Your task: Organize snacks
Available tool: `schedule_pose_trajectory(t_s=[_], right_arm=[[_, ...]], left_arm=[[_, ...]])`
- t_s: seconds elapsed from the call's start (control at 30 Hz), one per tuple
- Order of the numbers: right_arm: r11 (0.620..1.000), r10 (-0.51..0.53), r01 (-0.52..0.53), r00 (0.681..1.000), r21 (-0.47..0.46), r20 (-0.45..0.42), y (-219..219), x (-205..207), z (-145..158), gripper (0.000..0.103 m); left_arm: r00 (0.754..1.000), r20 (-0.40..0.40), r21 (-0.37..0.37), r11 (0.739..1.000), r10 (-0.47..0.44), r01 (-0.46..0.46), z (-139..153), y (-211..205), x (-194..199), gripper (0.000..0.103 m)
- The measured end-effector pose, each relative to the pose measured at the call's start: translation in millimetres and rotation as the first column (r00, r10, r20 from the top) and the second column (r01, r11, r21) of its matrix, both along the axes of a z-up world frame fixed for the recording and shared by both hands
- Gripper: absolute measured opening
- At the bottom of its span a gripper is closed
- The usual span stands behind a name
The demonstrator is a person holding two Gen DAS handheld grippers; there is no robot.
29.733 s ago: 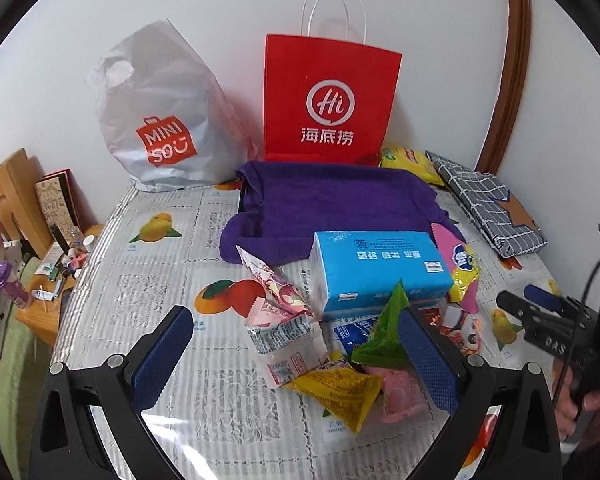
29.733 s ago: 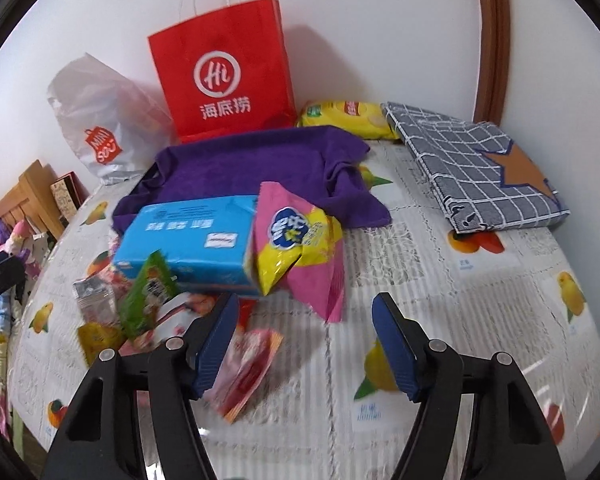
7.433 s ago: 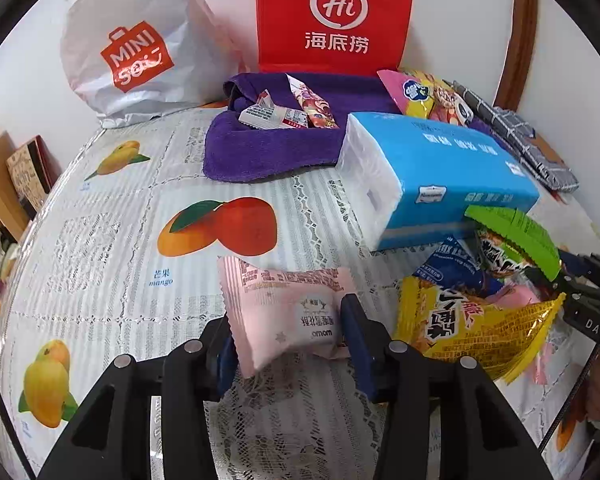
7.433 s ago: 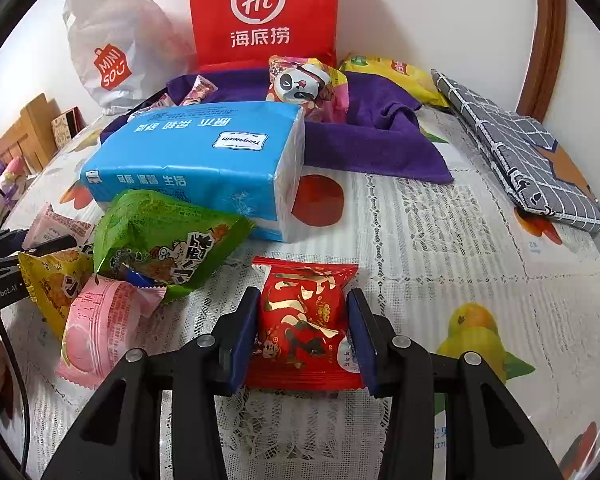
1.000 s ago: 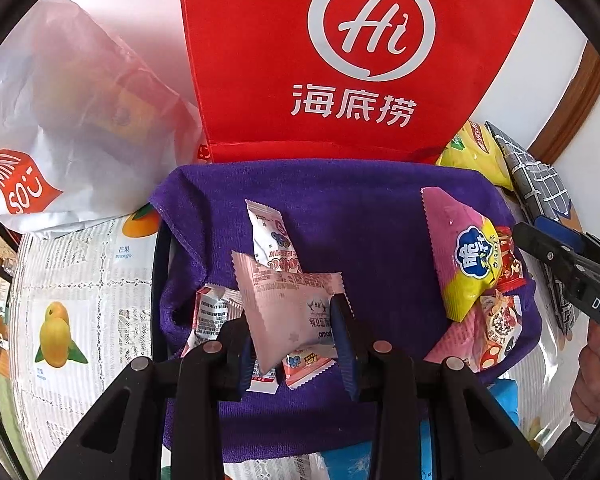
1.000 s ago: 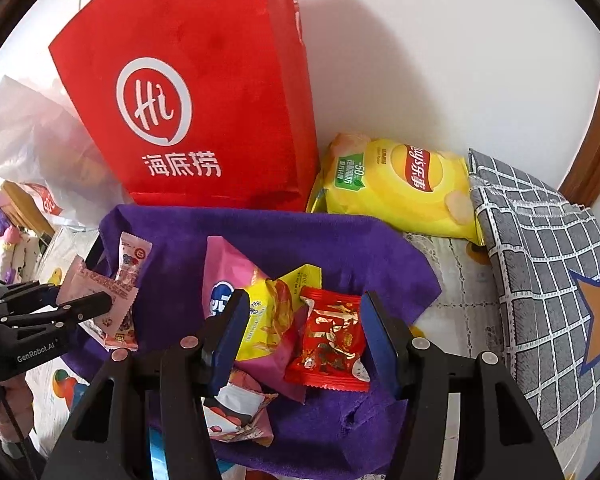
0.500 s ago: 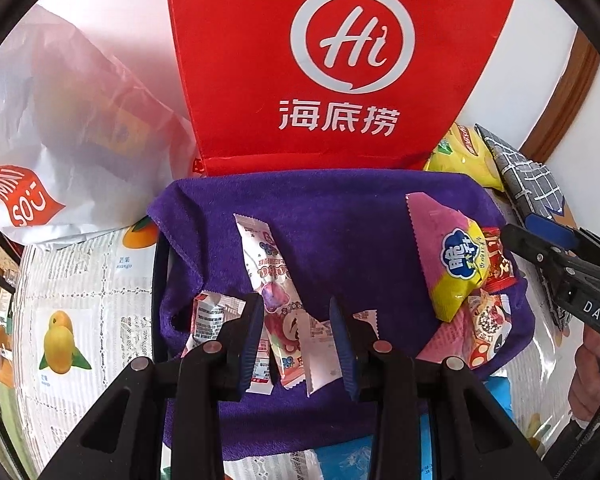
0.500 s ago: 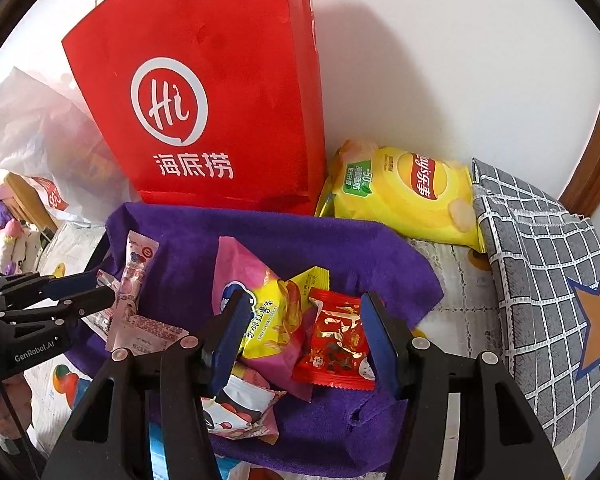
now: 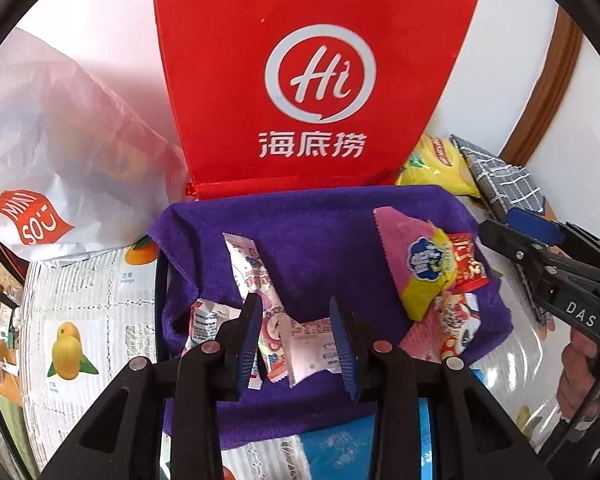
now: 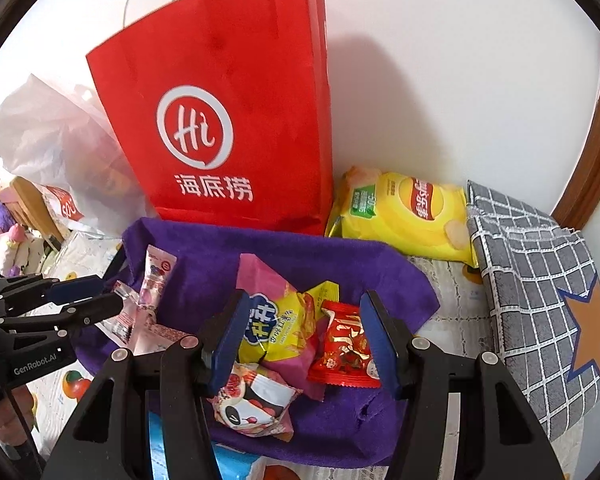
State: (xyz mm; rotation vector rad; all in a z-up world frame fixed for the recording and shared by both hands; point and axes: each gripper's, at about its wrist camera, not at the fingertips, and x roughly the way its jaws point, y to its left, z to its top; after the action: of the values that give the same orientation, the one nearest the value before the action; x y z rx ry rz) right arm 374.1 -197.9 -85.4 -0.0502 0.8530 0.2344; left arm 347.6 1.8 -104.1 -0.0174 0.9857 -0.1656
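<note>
Two claws hang above a purple terry towel (image 9: 320, 224) spread on the table (image 9: 100, 280), in front of an upright red paper carrier bag (image 9: 312, 68). The left claw (image 9: 296, 344) stands slightly spread and pinches nothing; the pale pink sealed snack packet (image 9: 312, 348) lies on the towel below the gap between its pads. The right claw (image 10: 304, 336) is parted wider and is also empty; the red foil snack packet with gold print (image 10: 346, 346) rests on the towel under it.

Handling: both packets appear light, thin and crinkly, with slick film skins. The contents are probably brittle, so a hard squeeze risks crushing them. The recommended hold is across the short width at mid-body, or on a crimped end seal, where the film is stiffest and least likely to slide.

Orientation:
- Pale pink packet: long axis runs roughly left to right in the left wrist view, slightly tilted, overlapping the lower end of a long pink-and-white printed sachet (image 9: 252, 272).
- Red foil packet: long axis runs away from the right wrist camera, with the top seal towards the bag. Its left edge lies against a puffy pink-and-yellow snack bag (image 10: 280, 320).
- A pink panda-print packet (image 10: 252, 404) lies just in front of that bag.
</note>
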Motion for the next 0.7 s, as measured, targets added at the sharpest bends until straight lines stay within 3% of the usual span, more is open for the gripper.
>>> schedule_pose_trajectory(t_s=[0.7], right_arm=[[0.999,0.038,-0.037,0.995,-0.018,0.096,15.5,-27.1,29.3,0.057]], left_arm=[[1.0,0.019,-0.022,1.0,-0.016,0.016,19.6,1.5,-5.6,0.04]])
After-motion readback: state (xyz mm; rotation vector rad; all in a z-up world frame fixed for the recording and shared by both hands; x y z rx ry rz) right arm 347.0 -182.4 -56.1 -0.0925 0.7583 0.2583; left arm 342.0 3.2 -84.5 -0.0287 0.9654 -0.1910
